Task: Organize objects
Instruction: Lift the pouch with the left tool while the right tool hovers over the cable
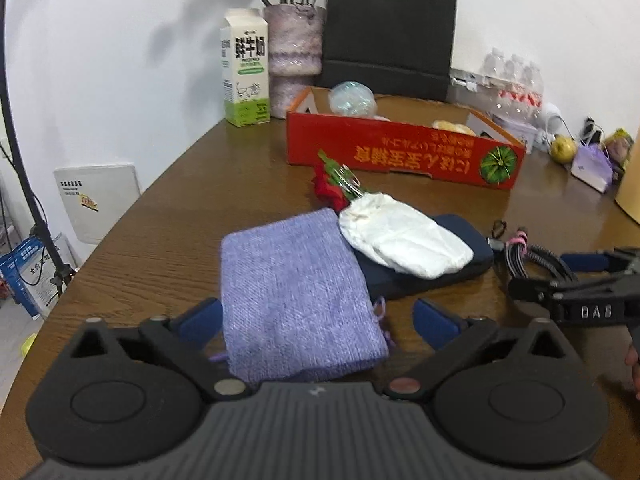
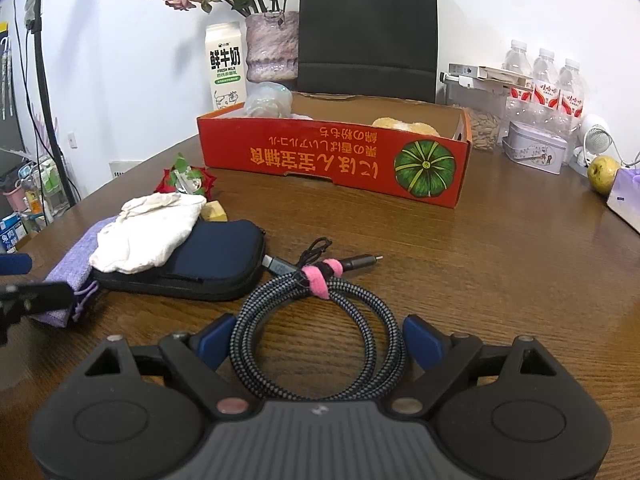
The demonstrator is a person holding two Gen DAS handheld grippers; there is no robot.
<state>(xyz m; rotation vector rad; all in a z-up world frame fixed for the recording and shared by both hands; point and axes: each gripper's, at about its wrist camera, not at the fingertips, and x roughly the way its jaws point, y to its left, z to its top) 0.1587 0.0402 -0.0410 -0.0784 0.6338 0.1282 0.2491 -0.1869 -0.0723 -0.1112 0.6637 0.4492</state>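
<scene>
Judging by the red cardboard box (image 2: 332, 160) holding few items, you have both wide-open grippers, left gripper (image 1: 316, 318) and right gripper (image 2: 318, 340), straddling the unpacked lilac knitted pouch (image 1: 296, 292) and coiled braided cable (image 2: 320, 320).

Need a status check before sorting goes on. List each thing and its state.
left gripper: open, astride purple pouch.
right gripper: open, astride coiled cable.
purple pouch: flat on table.
coiled cable: bundled with pink strap.
white cloth: crumpled on navy case.
navy case: closed.
red box: open-topped.
</scene>
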